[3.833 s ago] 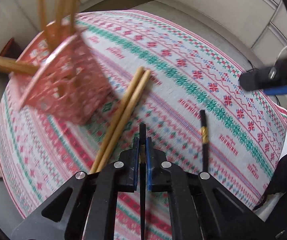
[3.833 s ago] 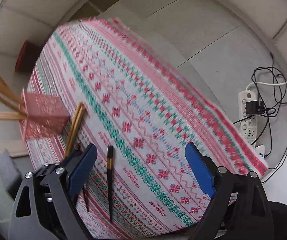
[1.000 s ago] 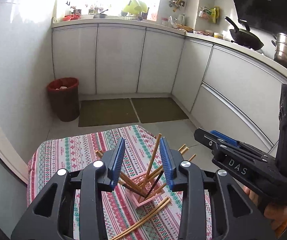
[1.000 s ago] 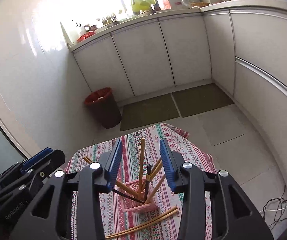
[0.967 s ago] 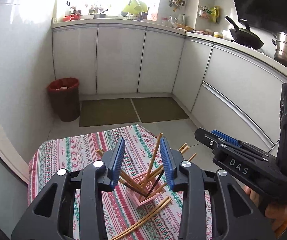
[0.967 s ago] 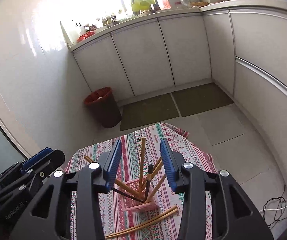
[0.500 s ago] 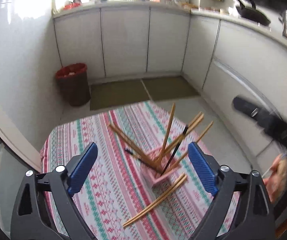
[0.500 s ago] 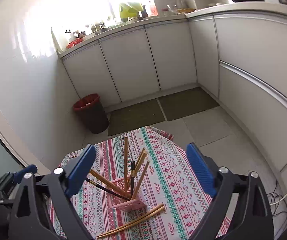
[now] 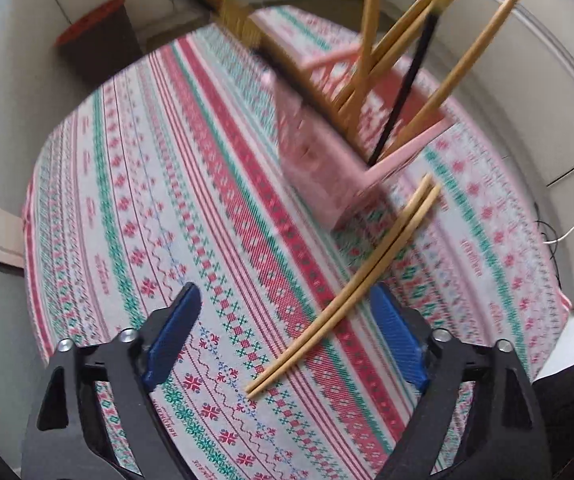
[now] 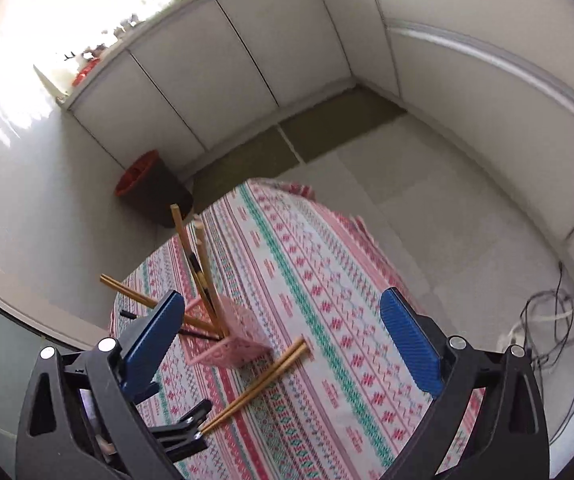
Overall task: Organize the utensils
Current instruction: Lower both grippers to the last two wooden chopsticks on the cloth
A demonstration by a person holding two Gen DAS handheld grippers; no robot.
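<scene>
A pink perforated holder stands on the patterned tablecloth with several wooden chopsticks and a black one leaning in it. A loose pair of wooden chopsticks lies on the cloth beside it. My left gripper points steeply down over the near half of that pair; its jaws are closing, the pair lies between them, and the pads are clear of it. My right gripper hangs higher, wide open and holding nothing. From there I see the holder, the pair and the left gripper.
A dark bin with a red rim stands on the floor beyond the table. Cables and a power strip lie on the floor to the right. White cabinets line the walls, with two floor mats in front.
Both grippers went from nearly shut to wide open. The left one dropped towards the table and tilted down over the loose pair. The right one sank a little and tilted down.
</scene>
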